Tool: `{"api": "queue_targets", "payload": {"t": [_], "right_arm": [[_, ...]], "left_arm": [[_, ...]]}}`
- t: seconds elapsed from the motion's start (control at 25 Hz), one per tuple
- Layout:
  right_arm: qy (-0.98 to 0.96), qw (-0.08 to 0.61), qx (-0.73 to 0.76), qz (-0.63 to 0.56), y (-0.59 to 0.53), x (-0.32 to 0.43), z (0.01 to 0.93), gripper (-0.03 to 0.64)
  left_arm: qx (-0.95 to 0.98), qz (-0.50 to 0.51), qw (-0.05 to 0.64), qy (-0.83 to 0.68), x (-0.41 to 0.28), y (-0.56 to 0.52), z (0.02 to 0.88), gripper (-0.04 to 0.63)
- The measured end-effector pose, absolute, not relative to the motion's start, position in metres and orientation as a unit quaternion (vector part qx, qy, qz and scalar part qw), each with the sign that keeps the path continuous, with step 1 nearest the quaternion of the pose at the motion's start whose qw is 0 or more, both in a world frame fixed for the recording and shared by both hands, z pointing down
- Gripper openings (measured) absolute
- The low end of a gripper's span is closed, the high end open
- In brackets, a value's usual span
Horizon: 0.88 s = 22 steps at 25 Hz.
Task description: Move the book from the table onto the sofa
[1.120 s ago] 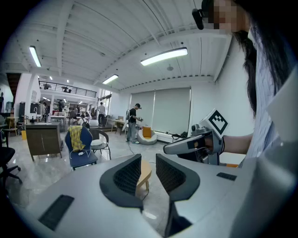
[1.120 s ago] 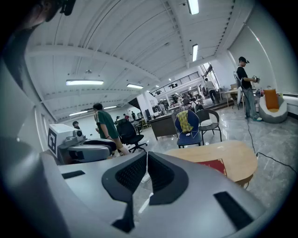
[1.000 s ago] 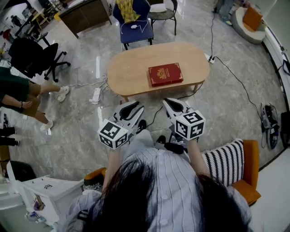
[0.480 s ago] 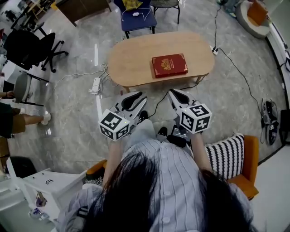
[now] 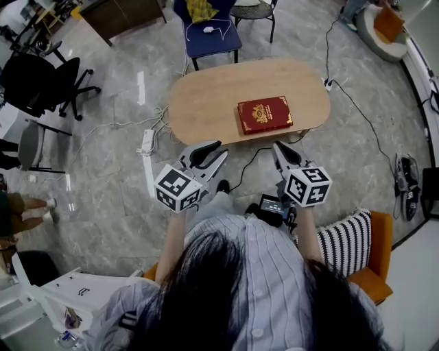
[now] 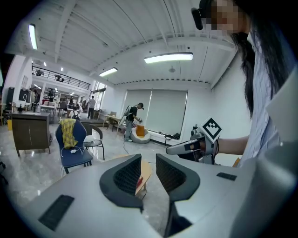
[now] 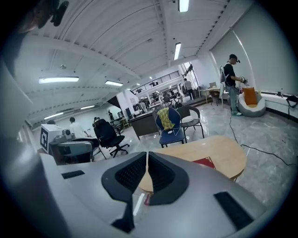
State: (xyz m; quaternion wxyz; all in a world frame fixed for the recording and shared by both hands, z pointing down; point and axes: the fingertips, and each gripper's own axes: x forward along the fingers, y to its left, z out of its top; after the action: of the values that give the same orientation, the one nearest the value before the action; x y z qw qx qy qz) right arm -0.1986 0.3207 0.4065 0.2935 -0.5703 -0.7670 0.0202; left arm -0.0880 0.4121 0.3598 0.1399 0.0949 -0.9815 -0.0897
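Note:
A red book [image 5: 265,114] lies flat on the right half of the oval wooden table [image 5: 206,103]. My left gripper [image 5: 218,151] is shut and empty, just short of the table's near edge. My right gripper [image 5: 277,146] is shut too and holds nothing; it points at the table edge below the book. Behind me at the right is the orange sofa [image 5: 378,253] with a striped cushion [image 5: 343,241]. The right gripper view shows the table [image 7: 214,148] and a strip of the book [image 7: 205,162] past the closed jaws. The left gripper view shows the right gripper [image 6: 173,149] alongside.
A blue chair [image 5: 209,34] with a yellow cloth stands behind the table, with a round chair [image 5: 254,10] next to it. A power strip [image 5: 146,142] and cables lie on the floor left of the table. A black office chair [image 5: 44,79] is far left.
Both grippers have moved forward toward the table, still shut. The table and book now sit nearer in the head view. A seated person at the left has mostly left the picture.

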Motion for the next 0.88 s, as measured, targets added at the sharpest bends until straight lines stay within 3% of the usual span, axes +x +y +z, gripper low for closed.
{"api": "queue_targets", "payload": {"t": [0.88], "right_arm": [[-0.846,0.325,-0.413,0.088,0.303,-0.263,0.428,0.027]], "left_arm": [[0.260,-0.074,0.210,-0.939,-0.162,0.452,0.428,0.091]]}}
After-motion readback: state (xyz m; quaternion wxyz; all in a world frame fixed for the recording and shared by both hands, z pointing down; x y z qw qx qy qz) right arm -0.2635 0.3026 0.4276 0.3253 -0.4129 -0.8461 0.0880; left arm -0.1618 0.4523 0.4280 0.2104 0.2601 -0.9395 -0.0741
